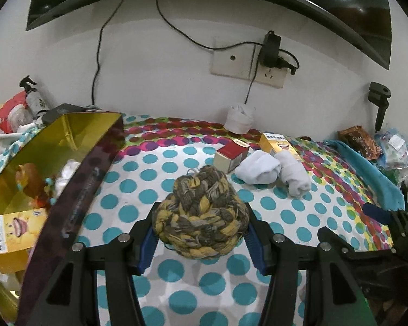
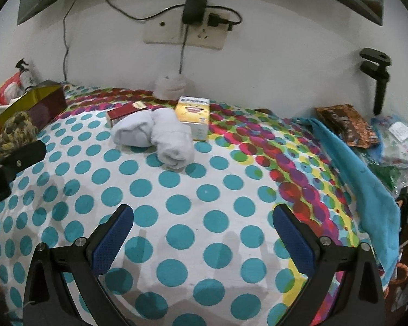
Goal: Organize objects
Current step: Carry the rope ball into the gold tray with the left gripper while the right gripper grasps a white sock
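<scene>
**A:** What is the surface like?

**B:** A desk under a polka-dot cloth (image 2: pixel 193 195): teal dots on white in the near part, then bands of red, purple and yellow dots toward the white wall. A blue towel (image 2: pixel 367 174) is draped along the cloth's right edge.

**A:** And the wall?

**B:** A socket plate (image 1: pixel 247 62) with a black adapter plugged in and cables hanging from it. Above it is the dark lower edge of a screen. A black clamp (image 2: pixel 378 76) stands at the right.

**A:** What lies on the cloth?

**B:** Two rolled white socks (image 2: pixel 160 135) near the middle, touching each other. Just behind them are a red box (image 2: pixel 125 114) and a yellow box (image 2: pixel 194 116). A white cloth roll (image 1: pixel 239 118) sits by the wall. Snack packets (image 2: pixel 345 125) are piled at the far right.

**A:** The left side?

**B:** A gold-lined box (image 1: pixel 54 146) with a dark outer wall, holding a yellow carton, something white and a brown toy.

**A:** The tongs?

**B:** The left tongs (image 1: pixel 201 233) are about half open and clamped on a braided yellow-and-grey yarn ball (image 1: pixel 201 217), lifted above the cloth just right of the gold-lined box. The right tongs (image 2: pixel 202 233) gape wide with nothing in them, above bare dotted cloth.
</scene>
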Motion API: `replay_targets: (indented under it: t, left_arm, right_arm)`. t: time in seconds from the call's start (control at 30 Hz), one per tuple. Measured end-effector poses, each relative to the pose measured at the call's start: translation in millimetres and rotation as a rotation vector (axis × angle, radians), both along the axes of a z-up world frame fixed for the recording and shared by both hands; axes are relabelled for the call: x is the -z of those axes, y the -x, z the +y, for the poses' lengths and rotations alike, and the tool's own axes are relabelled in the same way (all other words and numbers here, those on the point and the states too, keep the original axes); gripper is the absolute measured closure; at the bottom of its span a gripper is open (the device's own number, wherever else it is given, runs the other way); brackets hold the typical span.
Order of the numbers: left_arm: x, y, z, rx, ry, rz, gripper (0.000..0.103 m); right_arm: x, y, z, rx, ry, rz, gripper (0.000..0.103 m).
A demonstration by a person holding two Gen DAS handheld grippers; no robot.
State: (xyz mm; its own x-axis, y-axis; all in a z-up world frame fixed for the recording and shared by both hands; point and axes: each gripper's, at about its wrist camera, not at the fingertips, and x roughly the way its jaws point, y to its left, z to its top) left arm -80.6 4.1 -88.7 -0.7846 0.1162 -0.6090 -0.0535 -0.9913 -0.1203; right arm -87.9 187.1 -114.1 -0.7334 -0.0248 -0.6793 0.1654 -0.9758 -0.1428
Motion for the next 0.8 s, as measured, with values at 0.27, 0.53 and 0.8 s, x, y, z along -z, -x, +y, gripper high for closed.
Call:
replay_targets:
  t: [0.27, 0.53, 0.8]
  left_arm:
    - [4, -12, -12, 0.001, 0.0, -0.055, 0.046]
    - [-4, -26, -21, 0.011, 0.003, -0.064, 0.046]
    - [-10, -32, -32, -0.002, 0.004, -0.071, 0.046]
  right_arm:
    - [4, 29, -10, -0.048, 0.019, -0.035, 0.007]
    - [5, 61, -31, -0.103, 0.006, -0.051, 0.012]
    - [9, 80, -44, -0.114, 0.004, -0.059, 0.027]
